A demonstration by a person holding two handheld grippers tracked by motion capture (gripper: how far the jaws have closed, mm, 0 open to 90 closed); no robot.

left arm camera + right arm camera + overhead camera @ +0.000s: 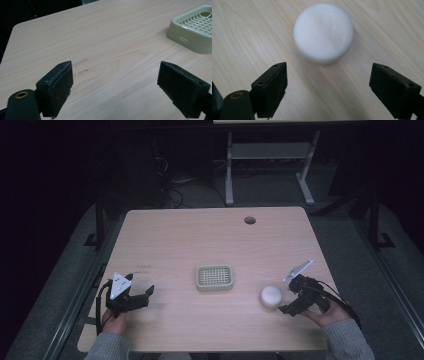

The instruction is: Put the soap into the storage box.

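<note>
A pale green soap dish [215, 277] with a grid top sits at the middle of the wooden table [200, 240]. A round white soap bar [271, 296] lies to its right. My right gripper [288, 296] is open just right of the soap; in the right gripper view the soap [323, 31] lies a little ahead of the open jaws [328, 85], untouched. My left gripper [143, 296] rests open near the table's front left, empty. In the left gripper view its jaws [115, 82] frame bare wood, with the dish [197, 27] at the far right.
A round cable hole [250, 220] is at the table's far side. Faint marks [142, 266] show on the wood left of the dish. A grey desk frame [270, 155] stands on the dark floor beyond the table.
</note>
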